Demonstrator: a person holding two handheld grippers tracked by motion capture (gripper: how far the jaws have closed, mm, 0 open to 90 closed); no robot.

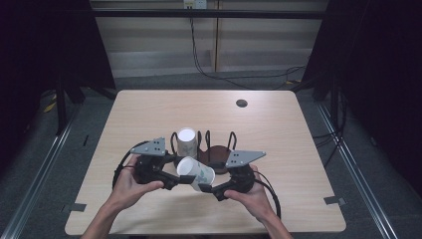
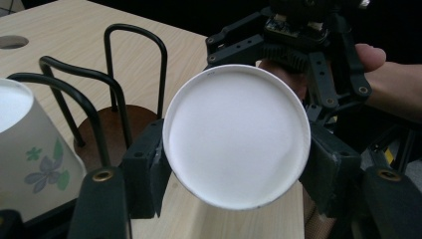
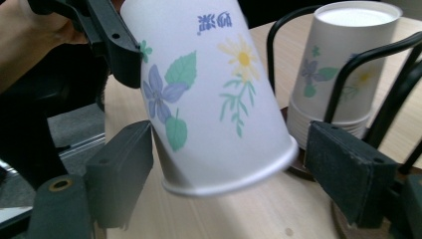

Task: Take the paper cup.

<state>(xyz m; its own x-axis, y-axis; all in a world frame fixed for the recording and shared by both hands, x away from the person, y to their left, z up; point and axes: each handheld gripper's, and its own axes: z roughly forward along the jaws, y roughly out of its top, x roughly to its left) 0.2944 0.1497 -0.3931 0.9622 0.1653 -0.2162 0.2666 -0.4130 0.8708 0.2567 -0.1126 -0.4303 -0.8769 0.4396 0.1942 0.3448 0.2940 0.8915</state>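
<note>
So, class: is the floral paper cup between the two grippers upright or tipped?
Tipped. The paper cup lies sideways, base toward the left gripper, rim toward the right gripper.

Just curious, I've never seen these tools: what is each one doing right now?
Left gripper: closed on the paper cup.
Right gripper: open, its jaws either side of that cup's rim without pressing it.

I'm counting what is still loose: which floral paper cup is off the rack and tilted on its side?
The floral paper cup clamped base-first in the left gripper, hanging above the table. The other floral cups stand inverted, stacked in the black wire rack.
</note>
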